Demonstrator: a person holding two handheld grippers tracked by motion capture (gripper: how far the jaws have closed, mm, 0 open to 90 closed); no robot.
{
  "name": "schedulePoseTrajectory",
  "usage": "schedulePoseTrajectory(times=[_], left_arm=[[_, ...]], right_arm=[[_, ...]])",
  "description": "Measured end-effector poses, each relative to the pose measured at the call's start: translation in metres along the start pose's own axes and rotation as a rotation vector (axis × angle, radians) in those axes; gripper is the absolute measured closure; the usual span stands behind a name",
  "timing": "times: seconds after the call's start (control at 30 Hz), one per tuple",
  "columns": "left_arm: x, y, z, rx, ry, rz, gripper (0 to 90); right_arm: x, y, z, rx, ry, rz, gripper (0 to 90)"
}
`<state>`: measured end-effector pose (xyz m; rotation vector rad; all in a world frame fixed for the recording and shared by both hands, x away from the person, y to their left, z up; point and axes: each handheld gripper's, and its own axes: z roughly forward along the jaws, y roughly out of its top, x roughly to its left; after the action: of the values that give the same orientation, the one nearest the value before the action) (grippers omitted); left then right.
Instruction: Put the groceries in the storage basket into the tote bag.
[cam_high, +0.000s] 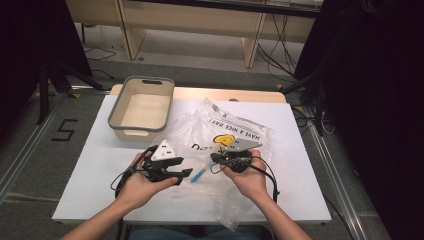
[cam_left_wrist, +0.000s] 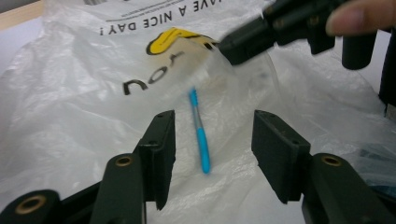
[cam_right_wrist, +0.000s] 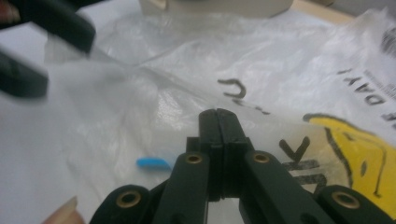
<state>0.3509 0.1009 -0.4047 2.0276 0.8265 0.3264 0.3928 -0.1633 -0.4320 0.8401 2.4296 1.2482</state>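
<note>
Left gripper (cam_high: 186, 173): low over the desk, fingers (cam_left_wrist: 161, 149) apart, nothing between the pads; blue pen lying just ahead, seen through the gap.
Right gripper (cam_high: 214, 158): fingers (cam_right_wrist: 219, 126) pressed together; clamped on the thin plastic or not, cannot tell.
Blue pen (cam_left_wrist: 200, 132): under the clear film, near the bag's edge, between the 2 grippers.
Plastic bag (cam_high: 220, 131): clear, crumpled, spread across the desk's middle, printed with black lettering and a yellow face.
Bin (cam_high: 141, 107): beige with grey rim, at the far left, touching the bag's edge.
Desk (cam_high: 100, 165): white top.
</note>
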Motion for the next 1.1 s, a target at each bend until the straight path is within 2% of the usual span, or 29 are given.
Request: schedulePoseTrajectory(times=[0.13,0.27,0.3,0.47,0.53,0.6,0.7,0.77,0.83,0.9,0.97,1.1], left_arm=[[0.006,0.003,-0.01,-0.046,0.025,-0.015,48.0],[0.016,0.006,-0.012,-0.084,0.079,-0.032,50.3],[0.02,0.006,-0.011,-0.08,0.096,-0.034,51.9],[0.035,0.009,-0.004,-0.061,0.172,-0.092,58.2],[0.04,0.008,0.003,-0.023,0.193,-0.096,62.2],[0.047,0.003,0.014,0.043,0.223,-0.09,66.2],[0.057,-0.006,0.027,0.137,0.228,-0.105,67.8],[0.061,-0.014,0.034,0.184,0.228,-0.119,67.2],[0.063,-0.018,0.036,0.189,0.232,-0.127,65.9],[0.065,-0.02,0.035,0.198,0.228,-0.137,62.0],[0.065,-0.022,0.034,0.202,0.23,-0.136,57.3],[0.067,-0.026,0.035,0.214,0.242,-0.134,56.4]], right_arm=[[0.004,-0.008,0.008,0.057,0.037,-0.011,90.0],[0.008,-0.014,0.015,0.099,0.066,-0.024,90.0],[0.009,-0.015,0.017,0.106,0.072,-0.026,90.0],[0.012,-0.019,0.022,0.142,0.095,-0.034,90.0],[0.013,-0.02,0.024,0.163,0.109,-0.038,90.0],[0.014,-0.023,0.026,0.184,0.125,-0.04,90.0],[0.015,-0.025,0.027,0.227,0.159,-0.052,86.7],[0.016,-0.025,0.025,0.238,0.176,-0.062,80.3],[0.015,-0.021,0.019,0.211,0.171,-0.036,70.6],[0.011,-0.016,0.01,0.171,0.162,-0.005,64.6],[0.004,-0.011,-0.003,0.117,0.116,0.006,60.3],[-0.014,-0.009,-0.025,0.045,0.032,0.056,55.0]])
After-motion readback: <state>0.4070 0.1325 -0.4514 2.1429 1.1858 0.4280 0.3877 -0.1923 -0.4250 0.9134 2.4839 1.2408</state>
